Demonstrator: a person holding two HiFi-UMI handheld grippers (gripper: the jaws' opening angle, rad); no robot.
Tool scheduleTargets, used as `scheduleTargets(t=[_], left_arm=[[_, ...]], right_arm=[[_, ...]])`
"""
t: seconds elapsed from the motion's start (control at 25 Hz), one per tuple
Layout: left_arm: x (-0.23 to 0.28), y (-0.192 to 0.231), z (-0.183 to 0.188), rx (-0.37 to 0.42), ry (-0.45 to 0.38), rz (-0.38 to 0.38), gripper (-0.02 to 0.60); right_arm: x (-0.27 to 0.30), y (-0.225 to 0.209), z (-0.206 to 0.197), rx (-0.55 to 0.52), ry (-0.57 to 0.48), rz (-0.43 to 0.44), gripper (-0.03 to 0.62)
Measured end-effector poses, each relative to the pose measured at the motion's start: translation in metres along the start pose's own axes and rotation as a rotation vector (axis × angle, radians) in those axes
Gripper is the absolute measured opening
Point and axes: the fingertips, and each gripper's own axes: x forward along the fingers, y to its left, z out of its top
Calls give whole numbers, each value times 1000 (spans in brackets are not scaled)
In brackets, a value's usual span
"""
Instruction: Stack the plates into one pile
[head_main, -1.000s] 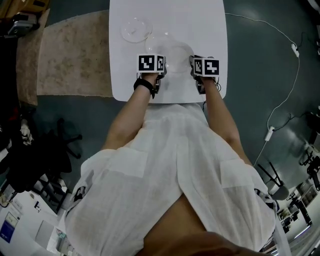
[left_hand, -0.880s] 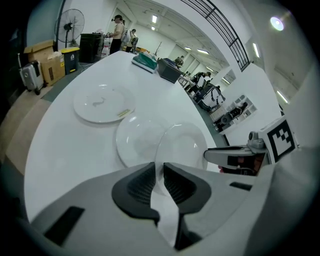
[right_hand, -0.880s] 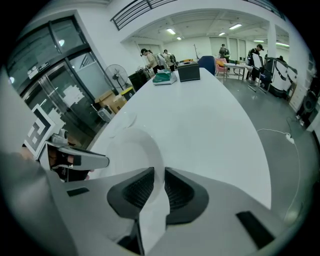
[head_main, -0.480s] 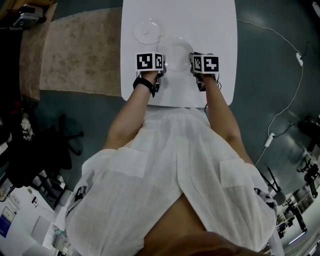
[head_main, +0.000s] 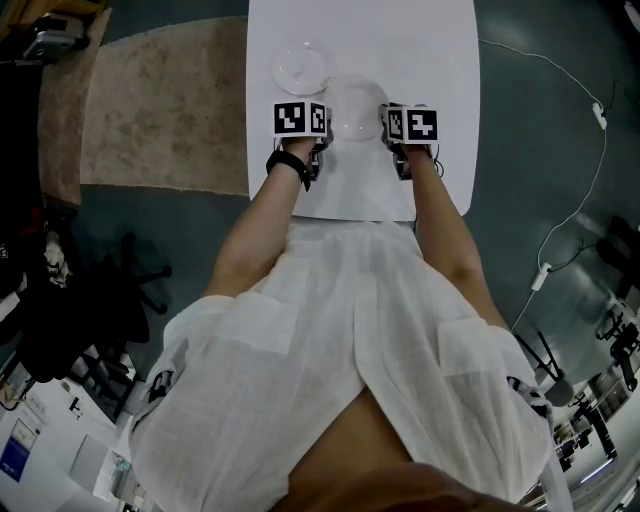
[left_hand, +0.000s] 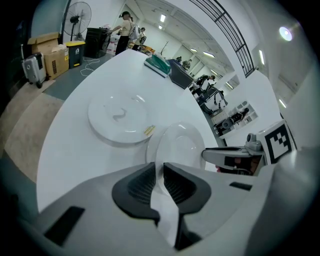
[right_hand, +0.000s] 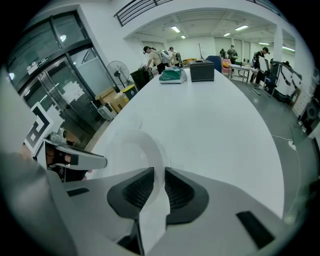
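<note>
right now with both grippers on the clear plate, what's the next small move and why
Probably carry the held plate away and leftward until it is over the other plate. The left gripper and right gripper each clamp its rim, and it is beside that plate, not above it.

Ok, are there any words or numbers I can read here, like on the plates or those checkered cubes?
No readable words or numbers.
Black-and-white marker cubes on the left gripper and right gripper: square patterns only, no letters.
Small yellowish sticker on the resting clear round plate: too small to read.
Held clear round plate: no print.
White papers at the head view's lower left: too blurred.
</note>
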Motion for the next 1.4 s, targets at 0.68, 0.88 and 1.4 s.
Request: scheduleTargets(t=[0.68, 0.88, 1.4], left_arm=[[12, 6, 2, 15, 42, -16, 57], [14, 3, 3, 93, 52, -3, 63], [11, -4, 8, 362, 58, 99, 187]], right_arm=[[11, -3, -2, 17, 14, -27, 85], [11, -6, -3, 12, 15, -32, 86], [2, -4, 3, -36, -20, -45, 77]])
